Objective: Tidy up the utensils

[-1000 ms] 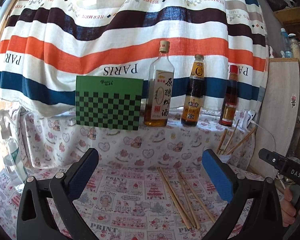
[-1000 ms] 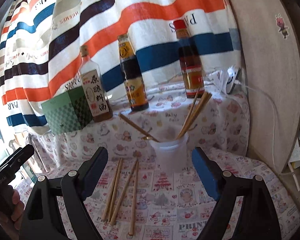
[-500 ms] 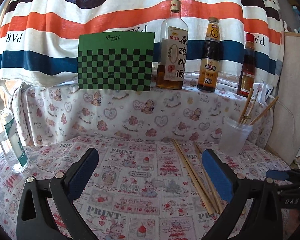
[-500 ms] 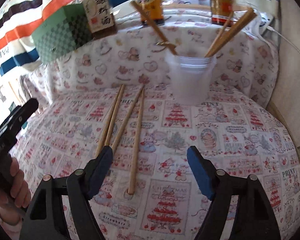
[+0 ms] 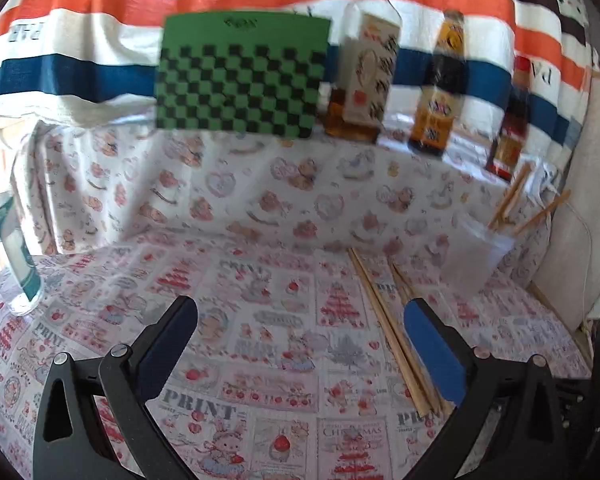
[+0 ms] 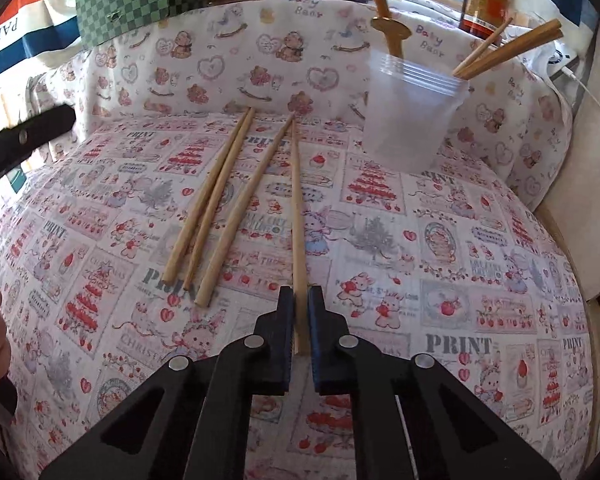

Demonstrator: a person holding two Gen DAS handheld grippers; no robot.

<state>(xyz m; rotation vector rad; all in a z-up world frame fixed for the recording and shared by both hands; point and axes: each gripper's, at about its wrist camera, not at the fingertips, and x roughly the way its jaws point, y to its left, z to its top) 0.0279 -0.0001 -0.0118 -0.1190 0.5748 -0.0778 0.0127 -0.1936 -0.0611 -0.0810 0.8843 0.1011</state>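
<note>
Open stretch of patterned worktop (image 6: 460,264) right of the chopstick held between the right gripper (image 6: 299,300) fingers; three loose chopsticks (image 6: 216,208) just beside it on the left, fanned toward the rear. Clear plastic cup (image 6: 408,120) with upright chopsticks blocking the far right corner, close to the raised cloth-covered ledge (image 6: 228,68). Bottles (image 5: 440,84) and checkered green box (image 5: 240,76) lining that ledge. Spray bottle (image 5: 14,252) at far left edge.
</note>
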